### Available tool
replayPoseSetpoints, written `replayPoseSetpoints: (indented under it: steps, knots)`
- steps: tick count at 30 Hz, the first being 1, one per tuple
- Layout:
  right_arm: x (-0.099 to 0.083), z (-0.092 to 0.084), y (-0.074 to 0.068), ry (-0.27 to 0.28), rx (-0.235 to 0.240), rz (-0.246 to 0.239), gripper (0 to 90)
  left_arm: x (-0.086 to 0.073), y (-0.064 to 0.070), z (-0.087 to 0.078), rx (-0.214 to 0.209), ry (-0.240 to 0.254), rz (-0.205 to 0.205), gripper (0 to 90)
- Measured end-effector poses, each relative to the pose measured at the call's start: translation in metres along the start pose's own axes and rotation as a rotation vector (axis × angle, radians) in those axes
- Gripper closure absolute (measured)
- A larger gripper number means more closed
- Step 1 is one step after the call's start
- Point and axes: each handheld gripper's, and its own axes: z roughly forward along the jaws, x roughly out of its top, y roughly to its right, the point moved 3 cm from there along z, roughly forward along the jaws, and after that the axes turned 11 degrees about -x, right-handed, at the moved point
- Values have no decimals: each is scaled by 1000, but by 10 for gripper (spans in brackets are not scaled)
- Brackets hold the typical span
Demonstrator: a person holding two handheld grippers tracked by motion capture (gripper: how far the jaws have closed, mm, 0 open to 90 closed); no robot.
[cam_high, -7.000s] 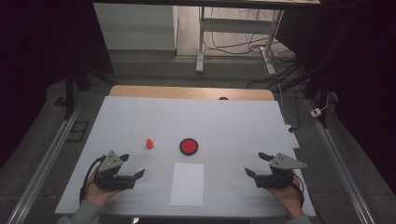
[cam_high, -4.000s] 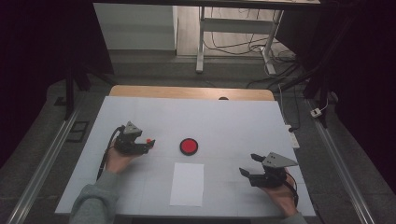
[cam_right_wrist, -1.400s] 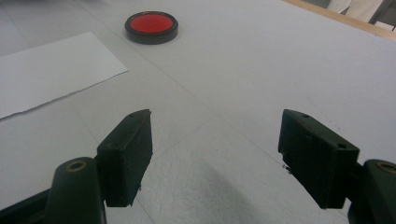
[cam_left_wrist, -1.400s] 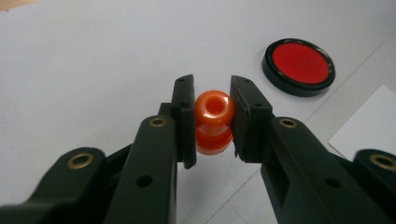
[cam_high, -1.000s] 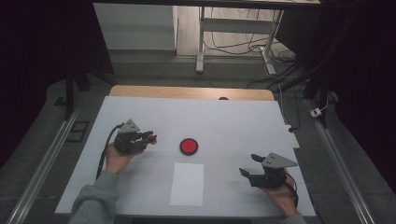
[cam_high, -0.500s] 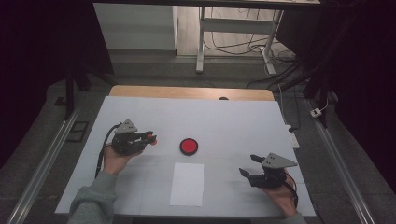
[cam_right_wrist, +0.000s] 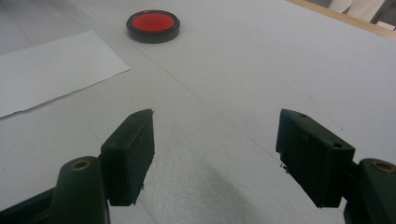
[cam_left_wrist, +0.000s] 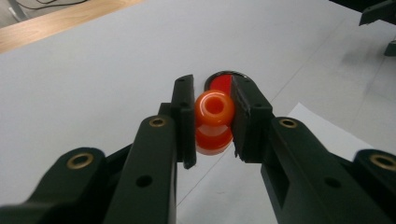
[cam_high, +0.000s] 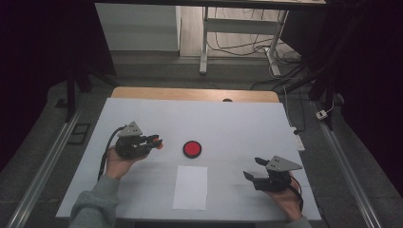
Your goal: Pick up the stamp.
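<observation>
A small glossy orange stamp-like knob (cam_left_wrist: 214, 122) with a round hollow top is clamped between the pads of my left gripper (cam_left_wrist: 212, 119). From above, that left gripper (cam_high: 156, 141) hovers over the left part of the white table, the orange knob (cam_high: 159, 145) at its tip. A red disc in a black rim (cam_high: 192, 148) lies just to its right, and the same disc (cam_left_wrist: 219, 83) shows behind the jaws. A white paper sheet (cam_high: 190, 187) lies in front of the disc. My right gripper (cam_right_wrist: 215, 156) is open and empty near the front right (cam_high: 253, 169).
The red disc (cam_right_wrist: 153, 24) and the paper sheet (cam_right_wrist: 51, 70) lie ahead of the right gripper. The white table top (cam_high: 237, 123) ends in a wooden strip (cam_high: 190, 93) at the back. Metal rails (cam_high: 43, 171) run along both sides, and cables lie on the floor beyond.
The left gripper crossed from the front left to the orange knob and closed on it; over the last second it lifted slightly with the knob. The right gripper has barely moved.
</observation>
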Motion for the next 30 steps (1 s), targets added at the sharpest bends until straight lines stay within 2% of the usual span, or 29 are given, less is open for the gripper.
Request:
replayPoseSetpoints:
  steps: [9, 17, 18, 21, 27, 30]
  knots:
    - [-1, 1, 0, -3, 5, 0, 278, 4, 7, 2, -40, 9, 3, 726]
    - [-1, 1, 0, -6, 6, -3, 278, 5, 14, 5, -55, -1, 18, 726]
    - [-1, 1, 0, -6, 6, -3, 278, 6, 16, 7, -68, -3, 18, 725]
    - [-1, 1, 0, -7, 7, -2, 278, 6, 20, 10, -80, -11, 26, 725]
    - [-1, 1, -1, -5, 5, -4, 278, 8, 26, 15, -77, -16, 44, 725]
    - [-1, 1, 0, -3, 7, -6, 278, 9, 32, 20, -93, -23, 55, 725]
